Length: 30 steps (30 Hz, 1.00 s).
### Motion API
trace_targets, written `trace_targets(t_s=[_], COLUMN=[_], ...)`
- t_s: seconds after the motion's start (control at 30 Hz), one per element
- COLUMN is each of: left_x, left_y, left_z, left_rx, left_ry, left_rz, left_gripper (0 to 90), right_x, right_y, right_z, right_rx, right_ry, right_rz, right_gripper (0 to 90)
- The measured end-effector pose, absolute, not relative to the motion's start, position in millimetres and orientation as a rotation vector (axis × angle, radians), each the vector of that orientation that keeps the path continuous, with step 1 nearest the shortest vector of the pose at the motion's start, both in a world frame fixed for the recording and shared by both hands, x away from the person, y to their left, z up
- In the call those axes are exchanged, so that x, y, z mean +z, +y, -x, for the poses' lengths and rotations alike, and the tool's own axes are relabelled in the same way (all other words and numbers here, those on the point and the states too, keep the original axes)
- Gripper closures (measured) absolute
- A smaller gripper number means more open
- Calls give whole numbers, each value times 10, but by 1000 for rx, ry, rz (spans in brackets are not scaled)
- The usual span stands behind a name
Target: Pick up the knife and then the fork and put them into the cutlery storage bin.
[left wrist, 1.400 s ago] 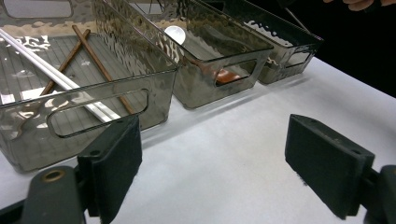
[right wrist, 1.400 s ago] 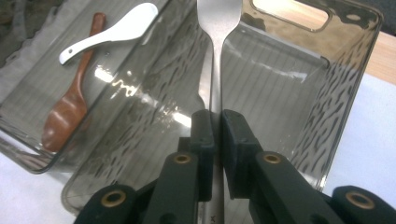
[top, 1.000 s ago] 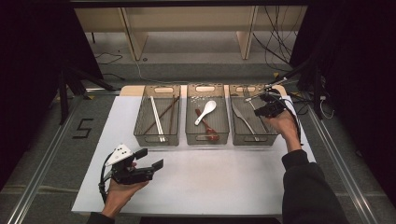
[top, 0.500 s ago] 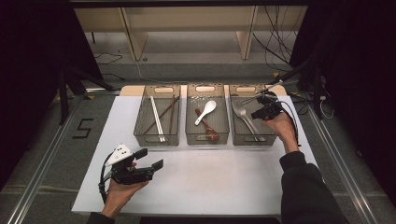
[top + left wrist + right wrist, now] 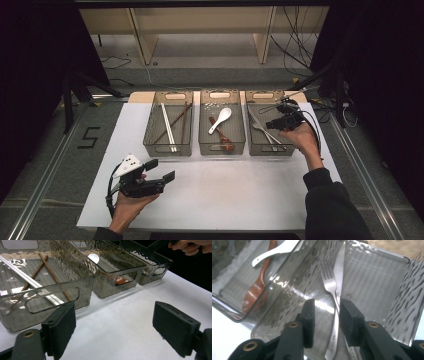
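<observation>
White worktop (image 5: 215, 190) is sitting in a dark room, with cables lying on the floor behind it and pale shelf legs standing at the back. At the near left edge, the left hand is holding the left tool (image 5: 157, 170) just above the bare worktop, its jaws standing wide apart with nothing between them, pointing toward the bins.

Three clear grey bins are standing side by side across the far half of the worktop. The left bin (image 5: 150, 145) is holding white chopsticks (image 5: 168, 127) and brown chopsticks (image 5: 176, 125), lying crossed. The middle bin (image 5: 205, 147) is holding a white spoon (image 5: 221, 119) lying over a reddish-brown spoon (image 5: 222, 136).

The right bin (image 5: 252, 147) is holding the fork (image 5: 331, 302) and the knife (image 5: 340, 267), lying side by side on its floor, the knife's blade running past the fork's tines toward the far wall. The right tool (image 5: 325, 315) is hovering over this bin, pointing down into it. Its jaws have just been opening and are standing partly apart above the fork's handle, with no pad pressing on it. The right hand is reaching in from the near right corner, its dark sleeve lying over the worktop's edge.
</observation>
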<state>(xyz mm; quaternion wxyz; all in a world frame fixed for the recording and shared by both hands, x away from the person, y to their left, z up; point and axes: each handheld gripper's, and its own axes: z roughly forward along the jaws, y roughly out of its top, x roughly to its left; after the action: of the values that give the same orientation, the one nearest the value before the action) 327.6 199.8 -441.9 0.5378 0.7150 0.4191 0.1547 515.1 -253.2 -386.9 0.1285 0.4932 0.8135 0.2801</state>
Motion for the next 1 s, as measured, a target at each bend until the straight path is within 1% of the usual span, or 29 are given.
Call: trace_targets(t_s=[0.17,0.47,1.0], left_x=[-4420,-4420,-4420], left_y=[1991,1991,1989], left_z=[-3275,-3276,-3275], left_rx=[365,363,363], left_ry=[999,1000,1000], left_rz=[-1699,-1701,-1699], left_gripper=[185,185,185], right_x=[-3850,-3746,-3756], right_y=[-2534,-2460,-2344], right_z=[-5086,-4931,-4641], right_rx=[875,1000,1124], right_ry=[2351,2324,2273], right_rz=[-1436,-1409,-1352], right_gripper=[571,467,397])
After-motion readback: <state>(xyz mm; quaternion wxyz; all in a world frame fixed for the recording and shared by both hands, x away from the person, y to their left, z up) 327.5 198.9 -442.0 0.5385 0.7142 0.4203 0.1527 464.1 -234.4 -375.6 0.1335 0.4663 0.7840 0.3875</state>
